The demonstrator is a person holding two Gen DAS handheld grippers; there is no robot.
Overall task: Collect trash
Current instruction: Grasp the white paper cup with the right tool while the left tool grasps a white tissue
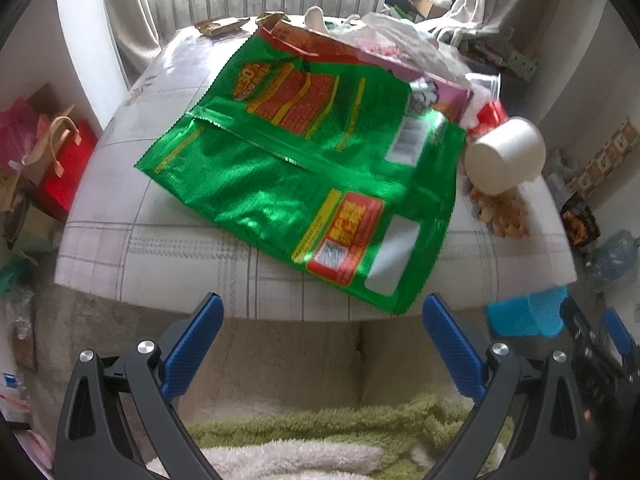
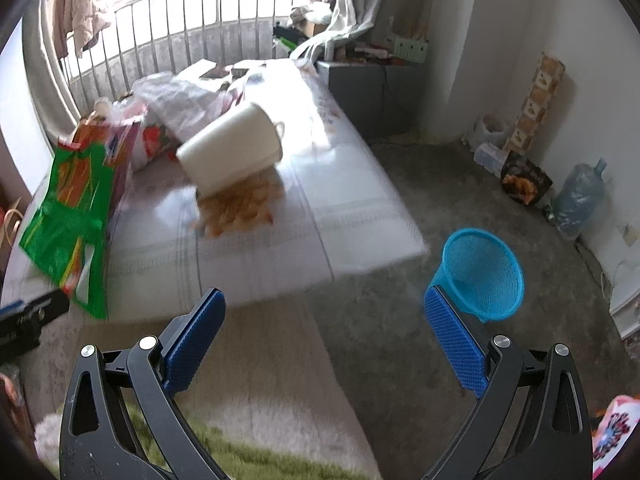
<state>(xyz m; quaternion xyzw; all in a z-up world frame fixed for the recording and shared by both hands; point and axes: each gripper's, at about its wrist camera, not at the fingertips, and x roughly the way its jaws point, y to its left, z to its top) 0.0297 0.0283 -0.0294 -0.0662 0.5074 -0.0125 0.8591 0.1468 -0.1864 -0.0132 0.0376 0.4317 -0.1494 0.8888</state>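
Currently both claws hang spread apart with nothing between their blue pads. Left claw [image 1: 322, 340] sits just short of the near edge of the tabletop [image 1: 180, 256], which carries a pale checked cloth. Green snack bag [image 1: 304, 172] lies flat on the cloth, its near corner overhanging the edge, close ahead of the left claw's right pad. Far end of the bag rests against a red-and-purple carton [image 1: 360, 56]; crumpled clear plastic [image 1: 408, 40] lies on top of that carton.

White cup [image 1: 506, 156] lies tipped on its side to the right of the bag, resting on a scatter of orange-brown scraps [image 1: 502, 210]; possibly peels or snack pieces, too blurred to settle.

Right claw [image 2: 324, 334] hovers over the grey floor [image 2: 400, 208] near the tabletop's near right corner. Blue mesh bin [image 2: 482, 272] stands upright on the floor, partly behind the right claw's right pad. It appears empty inside.
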